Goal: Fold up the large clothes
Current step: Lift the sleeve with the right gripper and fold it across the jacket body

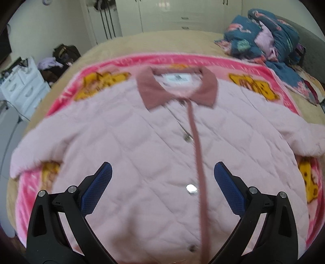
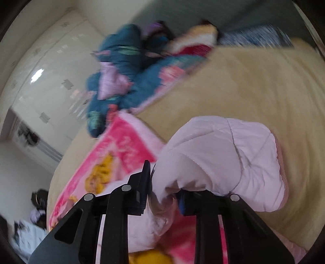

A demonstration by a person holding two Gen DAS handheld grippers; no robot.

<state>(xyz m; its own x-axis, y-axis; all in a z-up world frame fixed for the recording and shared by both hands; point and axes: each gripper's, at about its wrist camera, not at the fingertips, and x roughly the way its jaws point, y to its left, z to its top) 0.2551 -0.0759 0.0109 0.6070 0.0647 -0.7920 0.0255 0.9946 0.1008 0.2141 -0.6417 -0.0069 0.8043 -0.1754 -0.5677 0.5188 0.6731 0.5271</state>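
Note:
A pale pink quilted jacket (image 1: 154,142) with a darker pink collar (image 1: 176,89) lies face up on a bright pink cartoon blanket (image 1: 67,91), buttoned along its front, both sleeves spread out. My left gripper (image 1: 162,174) hovers open above the jacket's lower front, its blue pads wide apart and holding nothing. In the right wrist view, my right gripper (image 2: 164,186) is shut on the jacket's sleeve (image 2: 223,158), which is bunched between the pads and lifted off the blanket (image 2: 126,150). The sleeve fabric drapes over the right finger and hides its pad.
The blanket covers a beige bed (image 1: 162,40). A heap of blue and pink bedding (image 1: 264,38) sits at the bed's far right corner. White drawers (image 1: 22,85) and bags (image 1: 61,58) stand on the floor at left, with white wardrobes (image 1: 162,14) behind.

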